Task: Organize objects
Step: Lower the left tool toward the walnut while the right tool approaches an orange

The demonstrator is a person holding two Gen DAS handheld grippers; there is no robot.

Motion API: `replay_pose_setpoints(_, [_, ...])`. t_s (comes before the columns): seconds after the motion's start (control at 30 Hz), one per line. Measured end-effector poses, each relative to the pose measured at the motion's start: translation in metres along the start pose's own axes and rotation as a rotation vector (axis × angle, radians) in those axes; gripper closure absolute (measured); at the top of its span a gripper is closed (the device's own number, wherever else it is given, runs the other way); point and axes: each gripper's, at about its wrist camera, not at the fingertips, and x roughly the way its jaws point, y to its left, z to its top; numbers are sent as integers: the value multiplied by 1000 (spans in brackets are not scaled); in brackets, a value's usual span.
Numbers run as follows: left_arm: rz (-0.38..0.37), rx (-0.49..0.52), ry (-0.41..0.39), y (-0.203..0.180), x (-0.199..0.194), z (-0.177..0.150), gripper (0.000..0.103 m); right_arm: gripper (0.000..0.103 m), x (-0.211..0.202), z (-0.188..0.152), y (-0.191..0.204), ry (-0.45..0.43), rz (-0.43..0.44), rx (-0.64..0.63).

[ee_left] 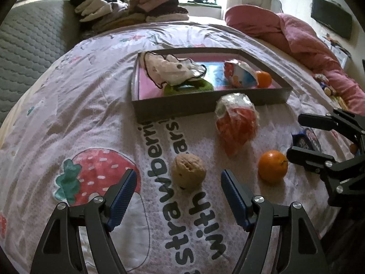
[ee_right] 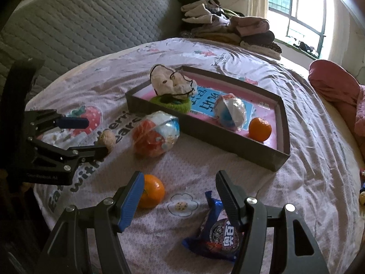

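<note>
**Walnut awaiting pickup, both grippers empty**

The left hand-held gripper (ee_left: pixel 176 193) is hovering wide open, holding nothing, around the walnut (ee_left: pixel 188 172) lying at lower centre on the bed (ee_left: pixel 68 105). Hard, light, round shell; likely to roll, so grip across its middle. The right hand-held gripper (ee_right: pixel 180 196) is gaping empty near the orange (ee_right: pixel 151 191).

1. Sheet (ee_left: pixel 95 96): I see pale lilac, printed with a red strawberry and dark grey lettering.
2. Tray (ee_right: pixel 228 141): dark grey walls, pink floor, blue panel.
3. Oranges (ee_left: pixel 272 166): I count two, plain orange, one in the tray.
4. Walnut (ee_left: pixel 188 171): tan.
5. Cookie pack (ee_right: pixel 216 233): blue, white characters.
6. Wrapped balls (ee_right: pixel 156 134): red, white, blue.
7. Finger pads (ee_right: pixel 130 203): blue on black.
8. Headboard (ee_right: pixel 91 27): grey, quilted.
</note>
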Motion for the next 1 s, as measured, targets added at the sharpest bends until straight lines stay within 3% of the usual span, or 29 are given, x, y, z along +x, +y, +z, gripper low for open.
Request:
replay_pose_setpoints(0.5, [-6, -7, 6, -3, 7, 1, 26, 39, 22, -11, 21, 57, 18, -66])
replay_pose_setpoints(0.67, [29, -23, -3, 1, 11, 3, 26, 39, 29, -13, 18, 65, 35, -31])
replay_pose_setpoints(1.0, [12, -36, -7, 1, 19, 5, 27, 39, 33, -14, 22, 53, 20, -55])
